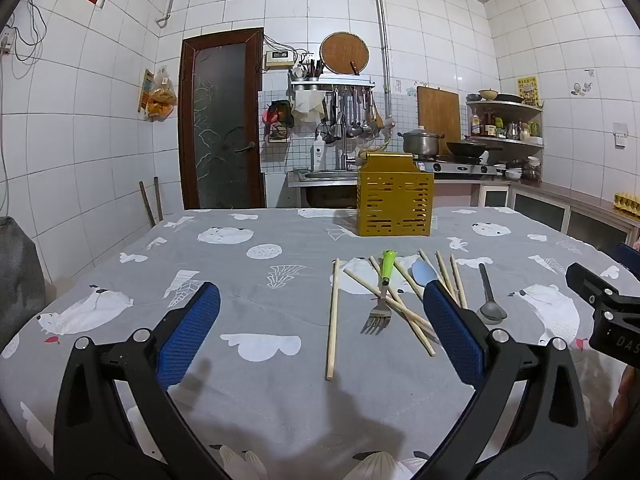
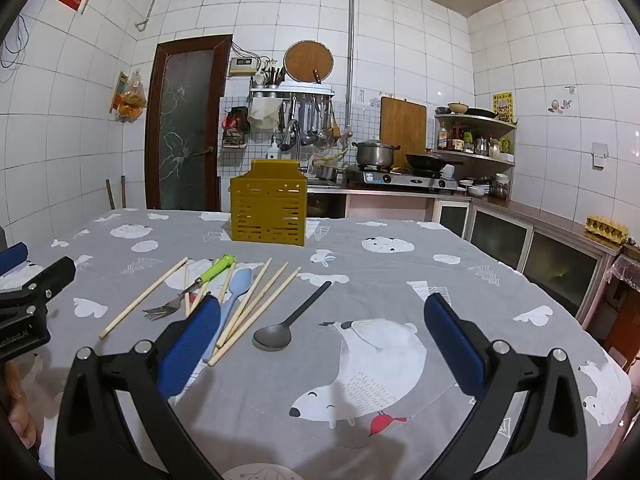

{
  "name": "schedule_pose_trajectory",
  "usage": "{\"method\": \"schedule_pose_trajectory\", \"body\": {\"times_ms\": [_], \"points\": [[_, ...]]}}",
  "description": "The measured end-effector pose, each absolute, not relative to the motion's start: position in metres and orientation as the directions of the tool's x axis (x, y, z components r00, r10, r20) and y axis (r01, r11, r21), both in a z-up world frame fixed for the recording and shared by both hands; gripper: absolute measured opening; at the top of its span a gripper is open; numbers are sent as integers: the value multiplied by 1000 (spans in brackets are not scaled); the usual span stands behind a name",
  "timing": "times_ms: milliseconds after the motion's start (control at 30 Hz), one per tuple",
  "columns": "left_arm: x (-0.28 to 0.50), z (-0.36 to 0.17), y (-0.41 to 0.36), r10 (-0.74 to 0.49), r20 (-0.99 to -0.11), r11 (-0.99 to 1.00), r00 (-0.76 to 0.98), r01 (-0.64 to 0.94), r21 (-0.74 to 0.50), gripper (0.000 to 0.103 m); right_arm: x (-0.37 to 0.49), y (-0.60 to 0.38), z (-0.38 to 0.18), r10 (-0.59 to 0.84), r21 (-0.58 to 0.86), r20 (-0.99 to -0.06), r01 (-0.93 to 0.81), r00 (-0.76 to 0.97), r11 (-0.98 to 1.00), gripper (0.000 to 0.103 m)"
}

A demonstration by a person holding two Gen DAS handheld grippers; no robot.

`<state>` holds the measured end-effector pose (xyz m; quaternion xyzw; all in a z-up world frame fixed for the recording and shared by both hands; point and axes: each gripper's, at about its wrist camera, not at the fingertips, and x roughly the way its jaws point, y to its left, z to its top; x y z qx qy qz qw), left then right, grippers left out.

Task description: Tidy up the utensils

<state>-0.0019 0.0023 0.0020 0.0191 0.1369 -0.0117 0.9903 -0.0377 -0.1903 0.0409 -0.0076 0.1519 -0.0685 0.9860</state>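
Both grippers, left (image 1: pixel 320 308) and right (image 2: pixel 320 320), hang spread and empty over the table (image 1: pixel 140 280); the dark spoon (image 2: pixel 280 330) lies just ahead of the right one, handle running away toward the yellow holder (image 2: pixel 268 214).

Home kitchen, small and lived-in. White tiled walls (image 1: pixel 100 92) all round. Two-burner gas stove (image 2: pixel 400 179) on the counter with a steel pot (image 2: pixel 374 153) and a dark wok (image 2: pixel 426 161). Ladles and spatulas hang from a wall rack (image 1: pixel 334 86) above a sink (image 1: pixel 320 175). Corner shelves (image 2: pixel 476 136) hold sauce bottles. Wooden cutting board (image 1: pixel 438 114) leans against the tiles. Table under a grey polar-bear cloth (image 1: pixel 256 300).
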Motion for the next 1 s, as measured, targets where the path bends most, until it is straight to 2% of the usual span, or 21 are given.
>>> {"method": "schedule_pose_trajectory", "body": {"times_ms": [1000], "points": [[-1,1,2,-19,-271,999,962,29,32,98,-38,-190,41,-140,-41,-298,134,944,990,99]]}}
